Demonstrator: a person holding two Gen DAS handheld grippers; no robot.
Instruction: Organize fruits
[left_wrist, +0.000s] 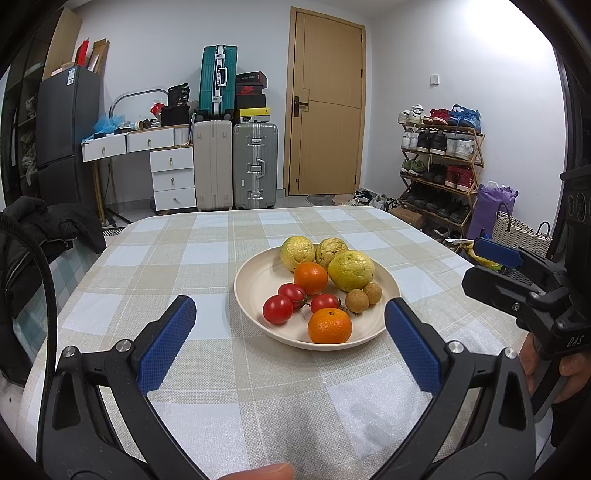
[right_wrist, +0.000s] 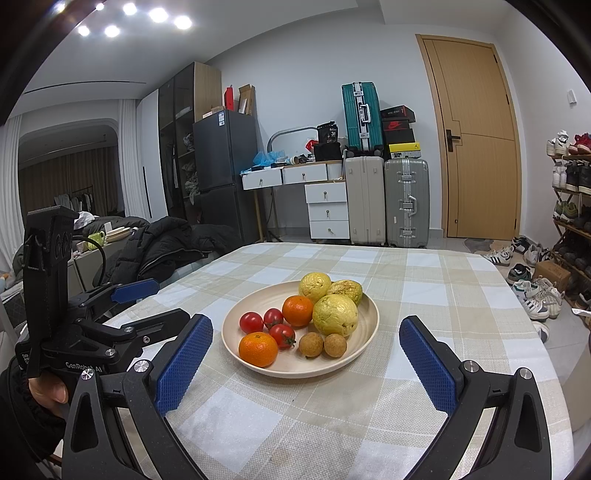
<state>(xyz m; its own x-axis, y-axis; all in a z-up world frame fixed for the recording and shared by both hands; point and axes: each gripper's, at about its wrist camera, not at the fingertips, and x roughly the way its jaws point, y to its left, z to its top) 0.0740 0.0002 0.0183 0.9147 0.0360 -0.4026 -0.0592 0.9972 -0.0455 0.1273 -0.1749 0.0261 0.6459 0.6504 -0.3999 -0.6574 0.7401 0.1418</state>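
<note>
A cream plate (left_wrist: 255, 273) (right_wrist: 365, 328) sits mid-table on the checked cloth. It holds three yellow-green guavas (left_wrist: 351, 269) (right_wrist: 335, 314), two oranges (left_wrist: 329, 326) (right_wrist: 258, 349), three red tomatoes (left_wrist: 277, 309) (right_wrist: 251, 322) and two brown longans (left_wrist: 357, 300) (right_wrist: 311, 344). My left gripper (left_wrist: 291, 314) is open and empty, just short of the plate's near rim. My right gripper (right_wrist: 306, 336) is open and empty, also in front of the plate. The right gripper shows at the right edge of the left wrist view (left_wrist: 491, 264); the left one shows at the left of the right wrist view (right_wrist: 147, 299).
The table's checked cloth (left_wrist: 207, 254) extends around the plate. A black jacket (left_wrist: 33, 236) lies off the table's left edge. Suitcases (left_wrist: 255, 166), a white drawer unit (left_wrist: 173, 177), a door and a shoe rack (left_wrist: 443, 162) stand behind.
</note>
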